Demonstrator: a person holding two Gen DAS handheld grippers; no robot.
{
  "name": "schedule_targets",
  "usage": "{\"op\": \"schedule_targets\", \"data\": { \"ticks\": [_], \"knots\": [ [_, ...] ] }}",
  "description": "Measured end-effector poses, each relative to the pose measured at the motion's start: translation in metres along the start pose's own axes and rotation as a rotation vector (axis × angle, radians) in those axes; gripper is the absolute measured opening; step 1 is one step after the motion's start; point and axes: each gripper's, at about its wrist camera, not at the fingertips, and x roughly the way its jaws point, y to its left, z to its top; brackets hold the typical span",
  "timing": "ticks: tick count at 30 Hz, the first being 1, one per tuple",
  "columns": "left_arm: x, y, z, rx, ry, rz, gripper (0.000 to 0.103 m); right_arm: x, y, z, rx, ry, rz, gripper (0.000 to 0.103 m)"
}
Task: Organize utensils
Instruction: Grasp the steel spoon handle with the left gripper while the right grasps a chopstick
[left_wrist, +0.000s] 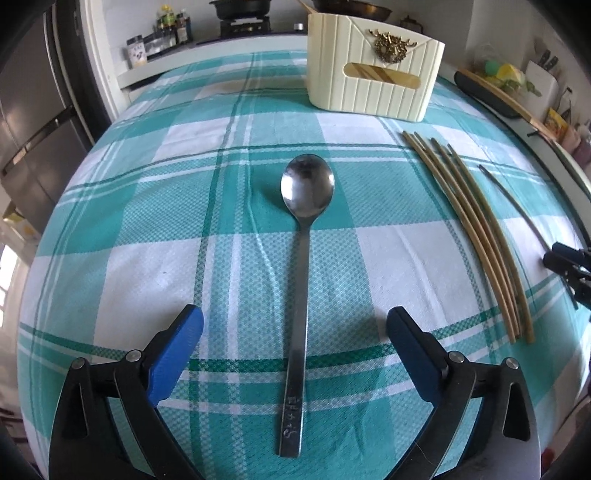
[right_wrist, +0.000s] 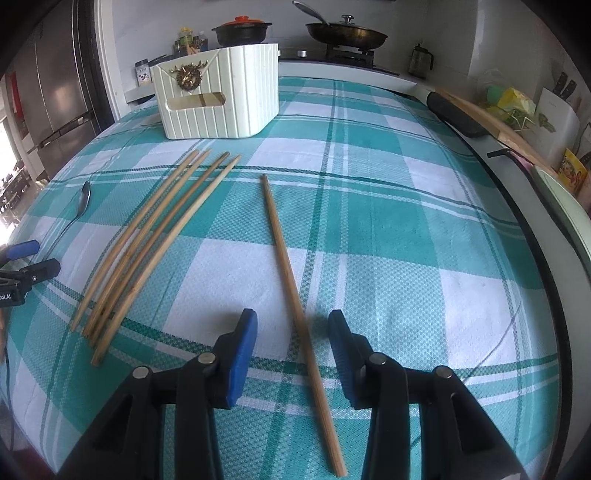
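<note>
A steel spoon (left_wrist: 302, 236) lies on the teal checked tablecloth, bowl pointing away. My left gripper (left_wrist: 294, 325) is open, its blue fingers straddling the spoon's handle without touching it. A single wooden chopstick (right_wrist: 295, 280) lies between the open fingers of my right gripper (right_wrist: 292, 325). A bundle of several chopsticks (right_wrist: 155, 236) lies to its left and shows at the right of the left wrist view (left_wrist: 476, 229). The cream ribbed utensil holder (left_wrist: 373, 70) stands at the far side, also in the right wrist view (right_wrist: 218, 92).
The spoon shows at the far left of the right wrist view (right_wrist: 83, 201), beside the left gripper (right_wrist: 22, 266). A stove with a pan (right_wrist: 347, 35) and a pot (right_wrist: 242, 31) stands behind the table. A fridge (right_wrist: 55, 88) is at the left. A cutting board (right_wrist: 491, 118) lies along the right counter.
</note>
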Motion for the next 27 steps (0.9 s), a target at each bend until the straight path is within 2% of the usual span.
{"op": "schedule_targets", "data": {
  "ticks": [7,13,18,23,26,27],
  "knots": [
    [-0.001,0.011,0.021,0.028,0.06,-0.087,0.099,0.005,-0.005,0.015,-0.096,0.14,0.082,0.041],
    [0.008,0.01,0.043,0.06,0.078,-0.102,0.099,0.014,-0.006,0.031,-0.158,0.232,0.132,0.041],
    [0.022,0.004,0.053,0.085,0.106,-0.108,0.096,0.03,0.001,0.055,-0.201,0.244,0.127,0.038],
    [0.032,0.0,0.064,0.113,0.114,-0.077,0.093,0.045,0.01,0.079,-0.217,0.225,0.121,0.038],
    [0.038,0.0,0.071,0.103,0.116,-0.068,0.083,0.055,0.014,0.091,-0.197,0.206,0.124,0.036],
    [0.039,-0.001,0.072,0.102,0.115,-0.065,0.08,0.057,0.015,0.095,-0.193,0.196,0.116,0.032]
  ]
}}
